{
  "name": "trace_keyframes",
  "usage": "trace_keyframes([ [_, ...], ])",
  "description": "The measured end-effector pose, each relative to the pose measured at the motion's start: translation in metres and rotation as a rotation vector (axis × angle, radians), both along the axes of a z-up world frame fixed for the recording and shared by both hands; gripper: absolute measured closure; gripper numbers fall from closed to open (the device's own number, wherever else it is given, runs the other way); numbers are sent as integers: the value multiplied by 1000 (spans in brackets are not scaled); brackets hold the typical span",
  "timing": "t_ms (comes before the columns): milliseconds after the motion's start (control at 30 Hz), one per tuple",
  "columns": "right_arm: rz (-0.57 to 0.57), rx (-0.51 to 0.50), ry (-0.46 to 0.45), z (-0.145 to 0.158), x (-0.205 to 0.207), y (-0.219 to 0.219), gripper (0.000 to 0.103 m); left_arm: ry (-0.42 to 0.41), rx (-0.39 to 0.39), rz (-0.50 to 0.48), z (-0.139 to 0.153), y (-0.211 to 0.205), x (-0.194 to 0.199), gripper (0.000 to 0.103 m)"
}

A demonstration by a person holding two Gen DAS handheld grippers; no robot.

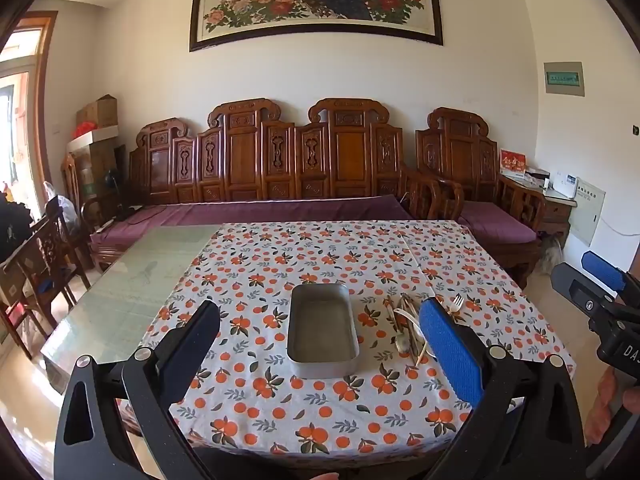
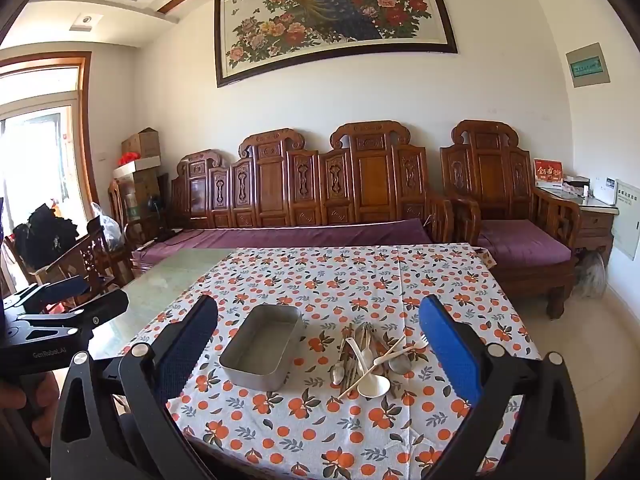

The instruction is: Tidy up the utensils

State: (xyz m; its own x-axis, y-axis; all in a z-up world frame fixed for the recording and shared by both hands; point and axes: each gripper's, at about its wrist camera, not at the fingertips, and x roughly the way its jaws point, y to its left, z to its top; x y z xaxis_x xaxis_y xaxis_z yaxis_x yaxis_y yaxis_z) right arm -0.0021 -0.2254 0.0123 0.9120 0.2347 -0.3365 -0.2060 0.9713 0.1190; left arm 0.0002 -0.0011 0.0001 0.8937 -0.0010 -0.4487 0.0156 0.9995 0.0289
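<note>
Ahead, utensils between wide-spread right hand-held gripper fingers, untouched

The cloth on the tabletop is white, printed with orange fruit and grey-green and dark leaves; the tabletop's bare left part is pale green; the tin is dull grey metal; the spoon nearest in the pile is white, the fork cream; each tool is black with blue pads; the sofa is red-brown carved wood, cushions purple
</note>
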Motion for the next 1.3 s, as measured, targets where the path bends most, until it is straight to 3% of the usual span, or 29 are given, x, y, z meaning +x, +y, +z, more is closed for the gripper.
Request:
trace_keyframes([
  [1300,1,-10,2,0,0,2,2,-17,-16,-1,8,-7,-1,6],
])
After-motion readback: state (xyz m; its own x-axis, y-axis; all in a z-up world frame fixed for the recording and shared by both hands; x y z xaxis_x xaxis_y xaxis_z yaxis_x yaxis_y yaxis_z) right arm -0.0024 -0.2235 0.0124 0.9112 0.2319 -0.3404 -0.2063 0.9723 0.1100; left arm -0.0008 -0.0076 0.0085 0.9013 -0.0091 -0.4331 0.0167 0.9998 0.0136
